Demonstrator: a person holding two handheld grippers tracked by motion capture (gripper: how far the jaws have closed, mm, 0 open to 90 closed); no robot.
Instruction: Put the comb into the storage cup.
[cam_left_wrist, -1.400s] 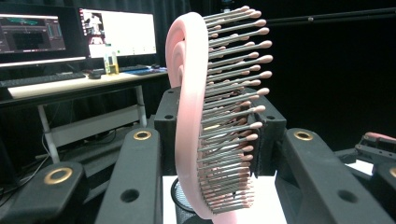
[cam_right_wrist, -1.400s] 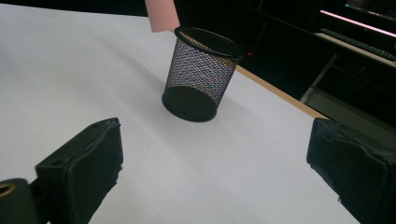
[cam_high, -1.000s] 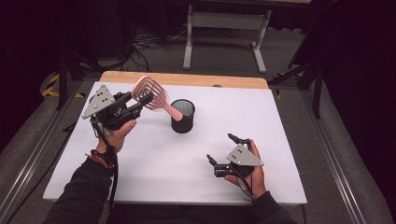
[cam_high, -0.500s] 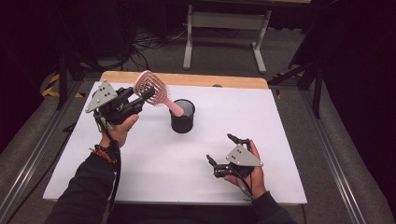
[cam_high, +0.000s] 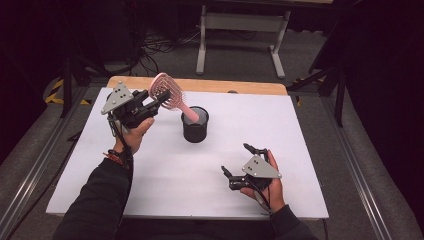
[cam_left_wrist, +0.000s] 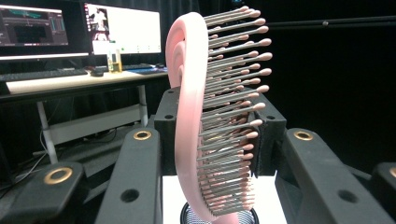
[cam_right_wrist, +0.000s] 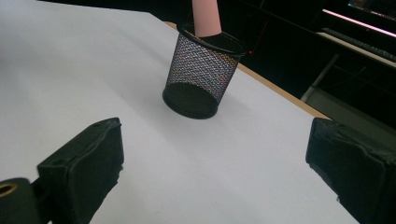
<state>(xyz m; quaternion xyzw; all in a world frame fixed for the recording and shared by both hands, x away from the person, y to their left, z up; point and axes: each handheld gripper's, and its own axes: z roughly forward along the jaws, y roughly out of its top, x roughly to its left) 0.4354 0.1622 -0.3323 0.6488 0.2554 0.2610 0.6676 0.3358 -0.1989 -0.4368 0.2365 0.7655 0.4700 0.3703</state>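
Note:
A pink hairbrush (cam_high: 169, 94) is clamped by its head in my left gripper (cam_high: 159, 98), which is shut on it above the table's far left. The brush slants down to the right, and its handle end dips into the mouth of a black mesh cup (cam_high: 195, 129). In the left gripper view the brush head (cam_left_wrist: 191, 116) stands upright between the jaws of the left gripper (cam_left_wrist: 215, 119), bristles facing right, with the cup rim (cam_left_wrist: 243, 217) below. My right gripper (cam_high: 236, 159) rests low at the near right, open and holding nothing. In the right gripper view the cup (cam_right_wrist: 201, 70) and the pink handle (cam_right_wrist: 205, 16) lie ahead of it.
The white table top (cam_high: 300, 150) has a wooden strip (cam_high: 240, 86) along its far edge. Beyond it stands a metal frame leg (cam_high: 202, 45) on a dark floor with cables. A desk with monitors (cam_left_wrist: 70, 28) shows behind the brush.
My left gripper has shifted a little to the right and away with the brush, so the brush stands steeper over the cup. The right gripper has kept still.

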